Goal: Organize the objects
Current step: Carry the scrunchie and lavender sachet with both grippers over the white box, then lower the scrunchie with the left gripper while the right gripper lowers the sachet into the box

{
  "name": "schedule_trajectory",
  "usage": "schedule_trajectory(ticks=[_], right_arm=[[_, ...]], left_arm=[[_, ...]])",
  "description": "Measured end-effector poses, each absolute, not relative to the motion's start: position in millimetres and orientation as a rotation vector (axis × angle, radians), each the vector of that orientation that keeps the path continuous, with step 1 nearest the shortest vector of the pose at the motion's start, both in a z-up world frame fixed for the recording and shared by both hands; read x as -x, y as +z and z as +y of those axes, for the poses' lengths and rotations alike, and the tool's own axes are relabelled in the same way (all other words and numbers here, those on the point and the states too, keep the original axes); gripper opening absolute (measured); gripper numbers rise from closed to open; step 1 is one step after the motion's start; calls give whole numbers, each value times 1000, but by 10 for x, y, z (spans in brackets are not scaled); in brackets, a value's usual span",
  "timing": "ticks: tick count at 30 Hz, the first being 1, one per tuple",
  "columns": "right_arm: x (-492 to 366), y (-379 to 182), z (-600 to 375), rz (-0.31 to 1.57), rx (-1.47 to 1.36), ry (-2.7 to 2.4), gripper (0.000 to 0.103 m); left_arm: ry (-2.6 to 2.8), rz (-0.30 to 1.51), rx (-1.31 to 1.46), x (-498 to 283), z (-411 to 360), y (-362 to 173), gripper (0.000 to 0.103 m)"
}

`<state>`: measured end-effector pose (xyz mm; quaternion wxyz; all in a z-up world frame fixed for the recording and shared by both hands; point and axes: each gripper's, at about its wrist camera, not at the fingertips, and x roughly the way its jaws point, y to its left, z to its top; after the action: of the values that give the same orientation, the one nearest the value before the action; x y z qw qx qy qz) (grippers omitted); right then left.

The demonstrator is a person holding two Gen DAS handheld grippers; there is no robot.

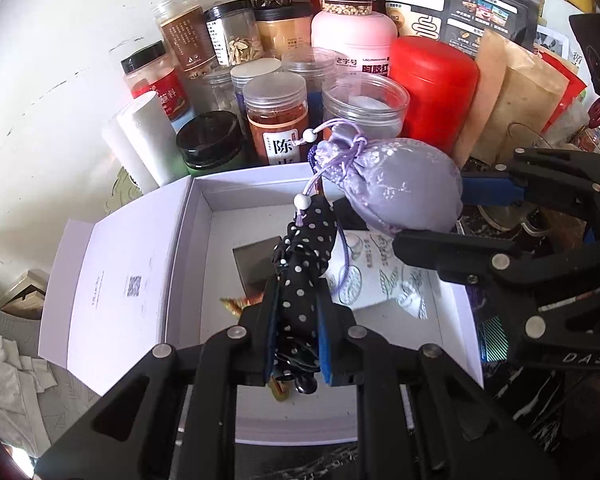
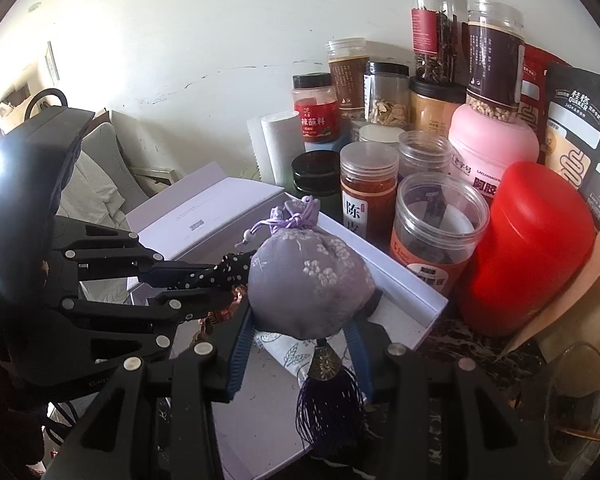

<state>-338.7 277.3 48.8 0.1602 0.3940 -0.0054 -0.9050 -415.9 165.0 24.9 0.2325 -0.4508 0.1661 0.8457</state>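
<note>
My left gripper (image 1: 296,320) is shut on a black polka-dot cloth bundle (image 1: 306,260), held over an open white box (image 1: 196,240). My right gripper (image 2: 300,340) is shut on a lilac embroidered drawstring sachet (image 2: 308,276) with a dark purple tassel (image 2: 330,404), also above the box (image 2: 400,280). In the left wrist view the sachet (image 1: 400,184) hangs at the box's far right corner, between the right gripper's fingers (image 1: 452,244). The sachet's beaded cord (image 1: 302,200) rests on the polka-dot bundle. In the right wrist view the left gripper (image 2: 204,284) holds the bundle (image 2: 228,274) just left of the sachet.
The box holds a leaf-printed packet (image 1: 384,276) and a dark card (image 1: 256,264); its lid (image 1: 116,292) lies open to the left. Behind stand several jars (image 1: 276,120), a red canister (image 1: 432,92), a pink tub (image 1: 352,40), paper pouches (image 1: 512,100) and a white roll (image 1: 148,136).
</note>
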Motion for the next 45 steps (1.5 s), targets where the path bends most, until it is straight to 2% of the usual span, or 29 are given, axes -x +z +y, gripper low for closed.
schedule_trajectory(ticks=[11, 20, 37, 40, 42, 45], right_arm=[[3763, 465, 2682, -25, -1132, -2614, 44], [3915, 217, 2607, 21, -1228, -2586, 44], [4041, 0, 2615, -51, -1350, -2538, 45], [4044, 3, 2640, -60, -1362, -2547, 45], [4043, 7, 2655, -63, -1372, -2550, 47], [4034, 17, 2670, -50, -1391, -2557, 52]], left_arm=[[2347, 469, 1252, 4559, 1579, 97, 16], [2331, 462, 1303, 4721, 1531, -149, 16], [2337, 479, 1341, 4883, 1571, -260, 16], [2344, 474, 1360, 4887, 1573, -258, 22], [2358, 482, 1383, 4883, 1574, -247, 34], [2374, 517, 1386, 4841, 1589, -210, 35]])
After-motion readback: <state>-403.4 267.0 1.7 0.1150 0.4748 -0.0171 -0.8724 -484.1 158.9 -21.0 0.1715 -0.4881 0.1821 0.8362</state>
